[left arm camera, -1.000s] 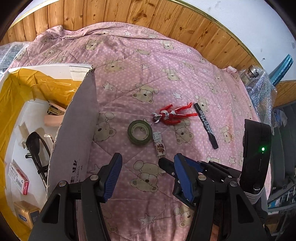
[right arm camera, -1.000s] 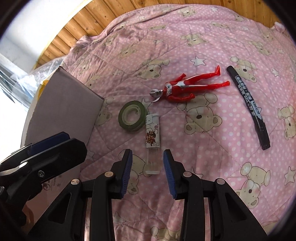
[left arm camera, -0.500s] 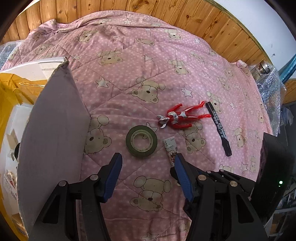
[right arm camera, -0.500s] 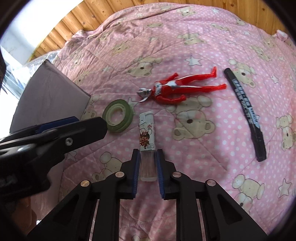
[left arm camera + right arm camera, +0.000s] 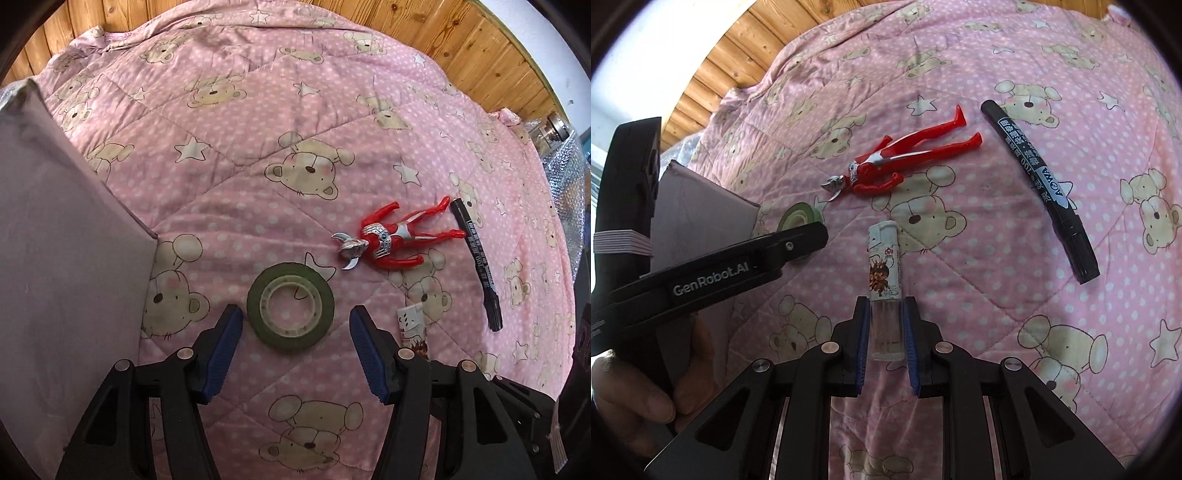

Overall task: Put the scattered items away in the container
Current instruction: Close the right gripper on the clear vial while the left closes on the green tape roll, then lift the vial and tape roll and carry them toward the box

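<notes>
Tape [image 5: 290, 311] fills the left wrist view now, lying flat on the bed quilt [image 5: 258, 147] between the spread fingers of the left claw [image 5: 295, 347], which hangs released over it; a second ago the claw was further back. The box [image 5: 66, 258] flap stands just left, the toy [image 5: 391, 236] and marker [image 5: 476, 262] lie far right.

In the right wrist view, the right claw [image 5: 885, 332], open a second ago, has clenched on the clear end of the lighter [image 5: 884, 273], which lies on the quilt. One item looks secured, ready to lift toward the box; the tape seems next.
</notes>
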`<move>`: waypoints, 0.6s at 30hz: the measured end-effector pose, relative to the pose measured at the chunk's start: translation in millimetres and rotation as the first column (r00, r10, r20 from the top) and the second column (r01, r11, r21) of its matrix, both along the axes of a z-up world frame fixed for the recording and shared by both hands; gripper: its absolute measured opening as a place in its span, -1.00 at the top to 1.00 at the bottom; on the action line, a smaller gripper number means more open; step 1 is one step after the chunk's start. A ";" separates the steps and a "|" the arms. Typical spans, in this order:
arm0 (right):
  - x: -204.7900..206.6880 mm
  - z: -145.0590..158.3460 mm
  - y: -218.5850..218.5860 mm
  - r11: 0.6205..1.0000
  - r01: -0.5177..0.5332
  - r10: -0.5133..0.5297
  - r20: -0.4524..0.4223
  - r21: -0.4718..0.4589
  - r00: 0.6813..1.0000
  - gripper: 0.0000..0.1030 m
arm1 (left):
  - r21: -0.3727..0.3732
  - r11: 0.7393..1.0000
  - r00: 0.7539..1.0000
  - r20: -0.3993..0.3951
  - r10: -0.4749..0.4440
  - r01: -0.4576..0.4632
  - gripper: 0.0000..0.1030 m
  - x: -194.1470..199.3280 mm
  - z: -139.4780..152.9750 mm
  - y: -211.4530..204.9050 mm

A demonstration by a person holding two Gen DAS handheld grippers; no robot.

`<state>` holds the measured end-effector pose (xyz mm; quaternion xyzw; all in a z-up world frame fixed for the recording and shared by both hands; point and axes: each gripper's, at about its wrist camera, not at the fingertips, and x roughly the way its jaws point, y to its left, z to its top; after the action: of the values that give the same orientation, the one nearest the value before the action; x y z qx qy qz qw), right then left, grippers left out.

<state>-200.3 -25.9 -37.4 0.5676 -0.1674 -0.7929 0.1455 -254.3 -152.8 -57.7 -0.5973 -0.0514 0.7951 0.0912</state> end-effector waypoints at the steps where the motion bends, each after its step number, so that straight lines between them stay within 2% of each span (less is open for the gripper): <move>1: 0.2 0.2 0.4 1.000 -0.002 0.002 0.000 -0.001 1.000 0.63 | 0.006 1.000 1.000 -0.006 0.001 -0.001 -0.28 -0.6 -0.5 -0.4; 3: 0.1 0.1 1.3 1.000 -0.003 0.003 0.001 -0.006 1.000 0.63 | -0.009 1.000 1.000 -0.020 -0.008 0.008 -0.28 0.1 -1.3 1.2; 4: -0.1 -0.1 1.4 1.000 -0.003 0.003 0.000 -0.008 1.000 0.63 | -0.017 1.000 1.000 -0.027 -0.013 0.012 -0.19 0.5 -1.8 2.0; 5: -0.4 -0.4 1.5 1.000 -0.004 0.004 0.000 -0.010 1.000 0.63 | -0.047 0.999 0.999 -0.043 -0.021 0.019 0.05 2.1 -0.9 3.7; 6: -0.5 -0.5 2.0 1.000 -0.003 0.003 0.001 -0.014 1.000 0.63 | -0.064 0.998 0.998 -0.053 -0.030 0.026 0.05 3.5 0.3 4.6; 9: -0.8 -0.7 2.8 1.000 -0.004 0.004 0.002 -0.021 1.000 0.63 | -0.055 0.998 0.998 -0.057 -0.021 0.017 0.06 7.0 4.0 0.2; 18: 1.3 14.2 -0.3 1.000 -0.011 0.011 -0.020 -0.020 1.000 0.64 | -0.006 1.000 0.994 -0.106 -0.016 0.016 0.06 22.9 36.2 -5.7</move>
<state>-199.0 -26.2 -23.2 0.5591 -0.1709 -0.7959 0.1572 -231.4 -158.6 -21.5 -0.5550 -0.0397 0.8250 0.0988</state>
